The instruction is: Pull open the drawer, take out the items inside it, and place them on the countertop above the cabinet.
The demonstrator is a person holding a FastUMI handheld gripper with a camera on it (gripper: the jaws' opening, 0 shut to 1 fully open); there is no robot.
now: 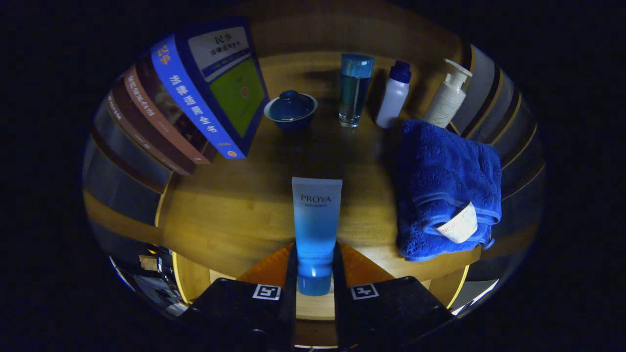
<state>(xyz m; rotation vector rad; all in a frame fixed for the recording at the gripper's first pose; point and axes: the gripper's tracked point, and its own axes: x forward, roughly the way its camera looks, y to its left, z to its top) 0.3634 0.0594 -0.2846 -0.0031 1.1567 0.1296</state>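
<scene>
My gripper [315, 266] is shut on a blue tube [316, 230] with a white upper end, both fingers pressing its lower part just above the cap. The tube points away from me, over the wooden countertop [234, 215]. A folded blue towel [445, 188] with a white tag lies on the countertop to the right of the tube. Below the fingers I see the front edge of the countertop and part of a wooden cabinet front; whether the tube's far end rests on the wood I cannot tell.
Several books [195, 102] lean at the back left. Along the back stand a lidded blue bowl [291, 110], a clear blue bottle [355, 90], a small white bottle with a dark cap [394, 95] and a white pump bottle [449, 95].
</scene>
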